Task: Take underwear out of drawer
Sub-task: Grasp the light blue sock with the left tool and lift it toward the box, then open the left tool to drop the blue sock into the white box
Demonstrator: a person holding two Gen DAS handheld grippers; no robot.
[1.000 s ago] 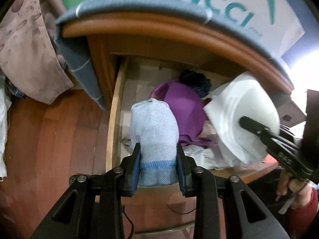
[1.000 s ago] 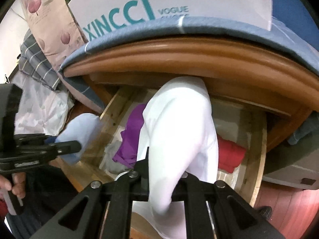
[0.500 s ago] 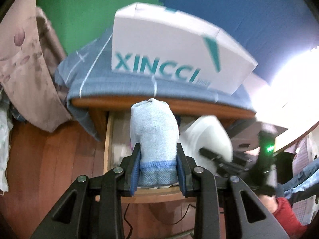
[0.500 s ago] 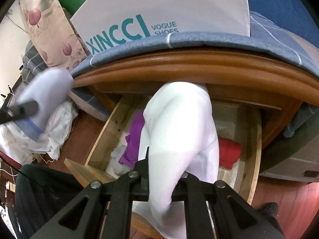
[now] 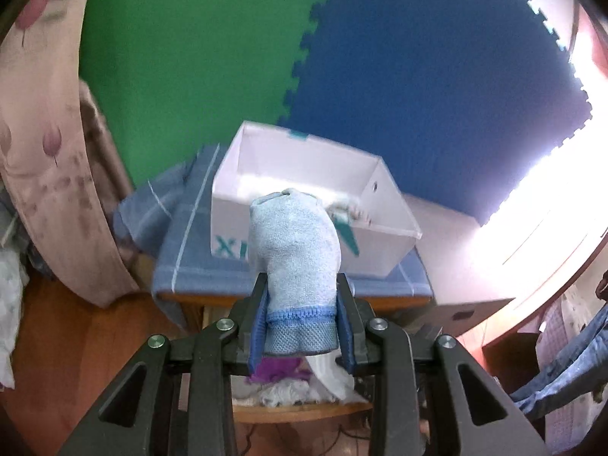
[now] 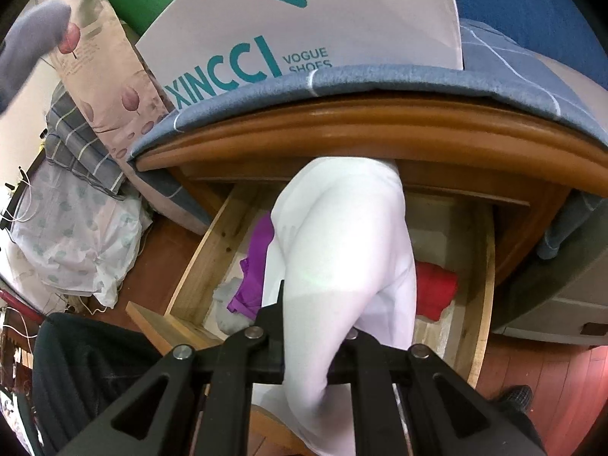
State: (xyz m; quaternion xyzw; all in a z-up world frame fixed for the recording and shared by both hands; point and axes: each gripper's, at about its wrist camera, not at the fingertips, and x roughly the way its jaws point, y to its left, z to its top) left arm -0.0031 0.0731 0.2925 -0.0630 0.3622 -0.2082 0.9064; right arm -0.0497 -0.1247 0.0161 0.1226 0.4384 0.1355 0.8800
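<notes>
While left tool (image 5: 300, 326) clamps light-blue knit underwear (image 5: 294, 258) above white shoebox (image 5: 383, 243) – right view alone shows right tool (image 6: 317, 336) gripping white underwear (image 6: 342, 250) over open wooden drawer (image 6: 197, 262).

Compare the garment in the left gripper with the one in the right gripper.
The light blue underwear is knitted, with a darker blue waistband; the white underwear is smooth and plain. The blue one is raised in front of the white shoebox; the white one hangs over the open drawer. Both are clamped between closed fingers.
</notes>
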